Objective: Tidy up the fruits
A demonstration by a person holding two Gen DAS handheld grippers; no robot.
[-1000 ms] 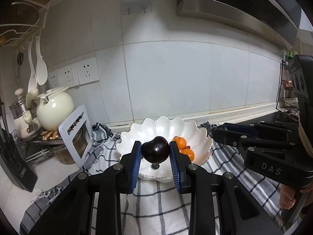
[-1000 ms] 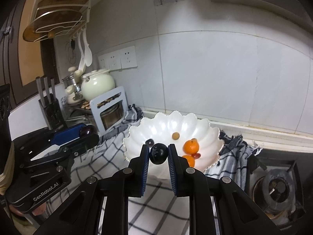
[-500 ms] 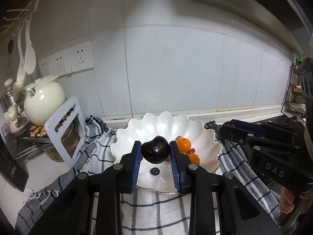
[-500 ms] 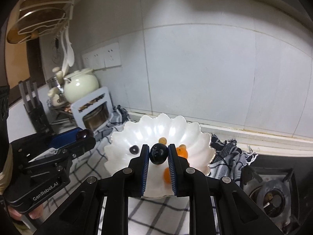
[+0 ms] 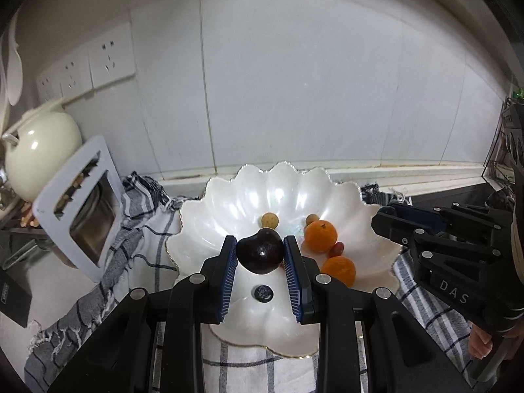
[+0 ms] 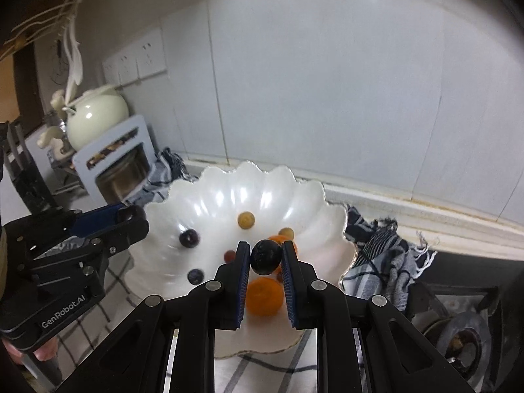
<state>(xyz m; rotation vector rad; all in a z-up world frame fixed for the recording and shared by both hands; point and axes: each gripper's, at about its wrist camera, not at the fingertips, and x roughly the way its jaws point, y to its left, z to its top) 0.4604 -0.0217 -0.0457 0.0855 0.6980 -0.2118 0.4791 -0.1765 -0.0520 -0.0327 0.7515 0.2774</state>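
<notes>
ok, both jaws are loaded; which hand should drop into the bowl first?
Left, probably. Its dark plum hangs over bare bowl floor; the right's dark berry sits above an orange, so it could roll.

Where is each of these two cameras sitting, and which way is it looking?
Left wrist view: rides the left tool, looking forward and down at the white bowl; its fingers grip a dark plum; the right tool shows at right.
Right wrist view: rides the right tool, facing the same bowl; it grips a dark round fruit; the left tool shows at left.
Shared: bowl, oranges, checked cloth.
</notes>
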